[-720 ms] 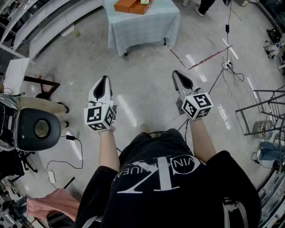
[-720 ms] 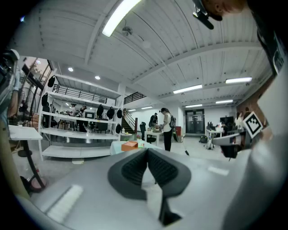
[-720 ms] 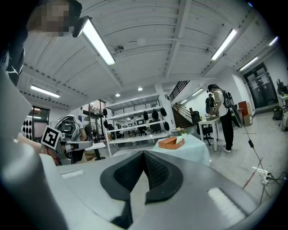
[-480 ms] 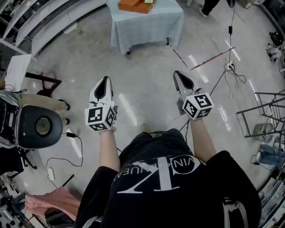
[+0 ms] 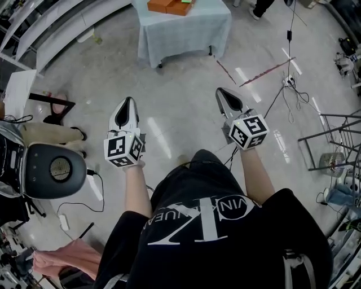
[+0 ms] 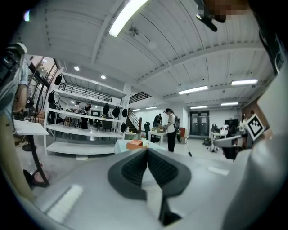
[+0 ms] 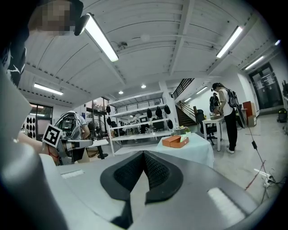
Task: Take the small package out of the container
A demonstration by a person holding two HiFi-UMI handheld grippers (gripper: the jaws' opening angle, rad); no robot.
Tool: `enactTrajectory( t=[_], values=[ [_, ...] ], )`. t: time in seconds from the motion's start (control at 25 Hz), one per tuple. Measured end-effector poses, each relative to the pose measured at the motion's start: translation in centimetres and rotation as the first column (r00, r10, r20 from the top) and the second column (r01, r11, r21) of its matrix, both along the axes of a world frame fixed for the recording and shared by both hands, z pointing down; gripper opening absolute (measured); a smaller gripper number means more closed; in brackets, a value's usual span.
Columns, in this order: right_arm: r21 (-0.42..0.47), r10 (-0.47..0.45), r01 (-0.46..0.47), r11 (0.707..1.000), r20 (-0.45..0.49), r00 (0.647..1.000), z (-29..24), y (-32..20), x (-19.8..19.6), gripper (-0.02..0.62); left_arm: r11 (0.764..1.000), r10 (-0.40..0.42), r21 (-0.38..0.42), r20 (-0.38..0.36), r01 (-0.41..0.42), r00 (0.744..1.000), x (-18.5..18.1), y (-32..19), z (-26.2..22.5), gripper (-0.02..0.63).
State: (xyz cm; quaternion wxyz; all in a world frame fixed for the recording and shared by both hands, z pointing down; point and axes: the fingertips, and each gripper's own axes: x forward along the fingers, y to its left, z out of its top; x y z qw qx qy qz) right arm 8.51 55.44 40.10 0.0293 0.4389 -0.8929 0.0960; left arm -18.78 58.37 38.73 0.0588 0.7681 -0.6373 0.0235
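Distantly, the orange container [image 5: 167,7], seemingly open, sits on a draped table [image 5: 186,34].

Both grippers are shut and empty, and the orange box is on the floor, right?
Not quite: the box sits on the table, as the head view shows. The left gripper and right gripper are indeed shut and empty.

An orange container [image 5: 169,6] lies on the cloth-covered table [image 5: 181,33].
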Motion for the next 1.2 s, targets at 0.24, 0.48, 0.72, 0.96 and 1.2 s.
enactTrajectory(
  t=[0.24,0.48,0.72,0.96,1.2],
  values=[
    [-0.015,0.053,-0.052,0.999,0.058,0.997,-0.4,-0.5,1.7,0.109,0.998,0.056,-0.011,-0.019,-0.056,0.998,1.4,-1.8,0.6,0.0],
    [-0.03,0.094,-0.092,0.995,0.064,0.993,0.0,-3.5,2.7,0.127,0.996,0.094,-0.011,-0.012,-0.094,0.996,2.2,-5.1,0.4,0.0],
    [-0.069,0.113,-0.107,0.992,0.088,0.99,1.2,-11.0,2.1,0.133,0.996,0.084,-0.027,0.005,-0.083,0.996,0.5,-12.1,0.6,0.0],
    [-0.087,0.104,-0.096,0.992,0.094,0.99,0.5,-19.4,1.3,0.135,0.998,0.063,-0.028,0.0,-0.063,0.998,-0.7,-20.3,-0.4,0.0],
    [-0.109,0.105,-0.094,0.99,0.095,0.99,1.2,-26.6,1.9,0.137,0.995,0.088,-0.052,0.006,-0.088,0.996,0.4,-27.4,0.1,0.0]
  ],
)
